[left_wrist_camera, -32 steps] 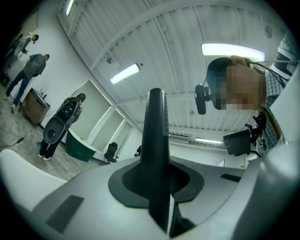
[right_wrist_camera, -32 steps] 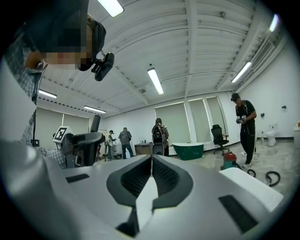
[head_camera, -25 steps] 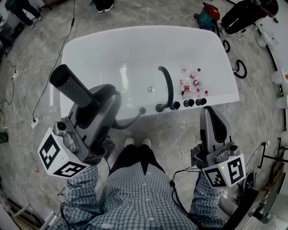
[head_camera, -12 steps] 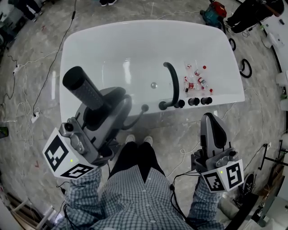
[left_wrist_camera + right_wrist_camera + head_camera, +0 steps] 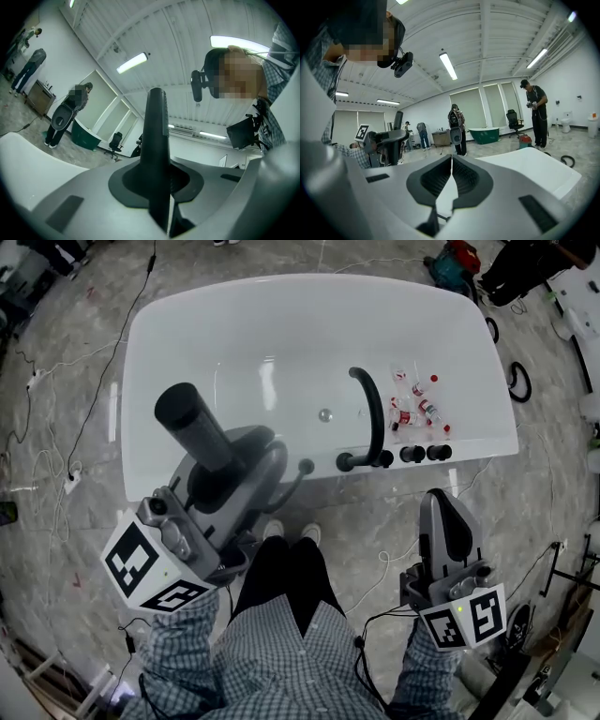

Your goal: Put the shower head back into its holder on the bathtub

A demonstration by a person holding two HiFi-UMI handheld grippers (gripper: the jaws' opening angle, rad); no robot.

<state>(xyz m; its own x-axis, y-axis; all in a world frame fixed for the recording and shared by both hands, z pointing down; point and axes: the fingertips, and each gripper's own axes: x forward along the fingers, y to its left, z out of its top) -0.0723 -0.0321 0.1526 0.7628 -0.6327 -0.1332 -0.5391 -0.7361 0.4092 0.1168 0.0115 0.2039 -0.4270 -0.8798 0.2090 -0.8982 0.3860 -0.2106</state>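
A white bathtub [image 5: 234, 324] lies in front of me in the head view. A dark curved spout [image 5: 371, 409] and three dark knobs [image 5: 411, 454] sit on its near rim. My left gripper [image 5: 230, 465] is shut on the dark shower head [image 5: 192, 427], which sticks up and to the left. The shower head's grey hose [image 5: 281, 491] runs to a small dark fitting [image 5: 305, 466] on the rim. In the left gripper view the shower head [image 5: 157, 136] stands upright between the pads. My right gripper [image 5: 441, 507] hovers right of the knobs, shut and empty; its pads [image 5: 464, 176] meet.
Small red-and-white bottles [image 5: 412, 404] lie on the tub ledge behind the knobs. Cables [image 5: 56, 371] trail over the marble floor, and a red machine [image 5: 455, 259] stands beyond the tub. My shoes [image 5: 286, 532] are close to the tub's side. People [image 5: 457, 126] stand farther off.
Both grippers have sunk a little. In the head view the left one, still gripping the shower head, has drifted to the right, toward the tub's rim.
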